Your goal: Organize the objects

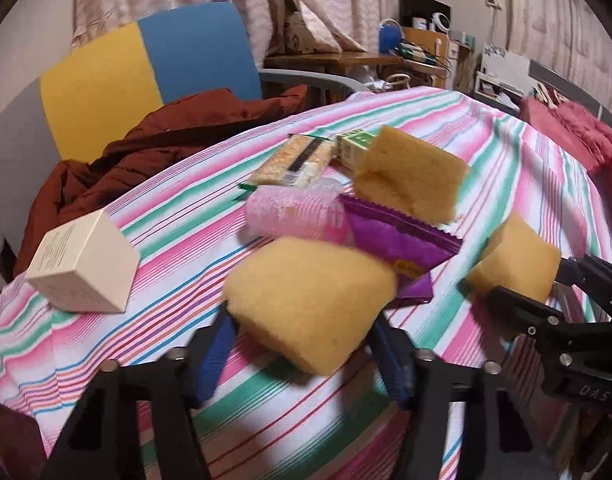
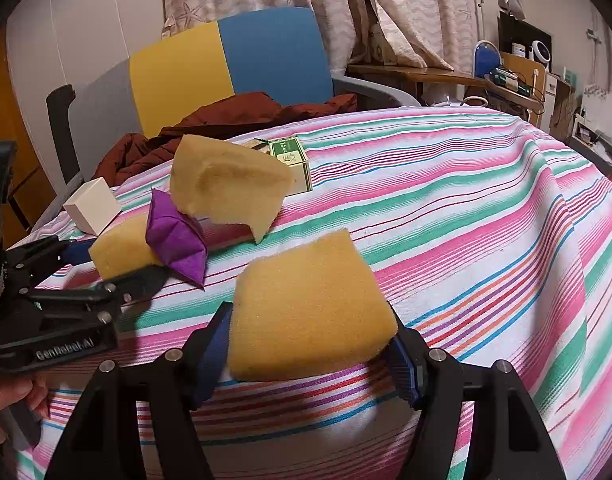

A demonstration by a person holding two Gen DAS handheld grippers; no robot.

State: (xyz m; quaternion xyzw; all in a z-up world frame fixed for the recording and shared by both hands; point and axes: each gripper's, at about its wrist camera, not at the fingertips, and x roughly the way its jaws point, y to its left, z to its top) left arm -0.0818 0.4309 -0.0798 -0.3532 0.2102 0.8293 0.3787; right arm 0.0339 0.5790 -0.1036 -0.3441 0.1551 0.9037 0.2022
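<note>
A soft, light yellow sponge (image 1: 309,300) is clamped between the left gripper (image 1: 306,336) jaws; another sponge (image 2: 309,308) is clamped in the right gripper (image 2: 309,344).

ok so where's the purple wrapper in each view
Left wrist view: the purple wrapper lies centre right, just beyond the sponge in the left claw, under a loose sponge.
Right wrist view: it sits left of centre, crumpled, between the left claw's sponge and the torn loose sponge.
Shared landmark: the green box behind it on the striped cloth.
</note>
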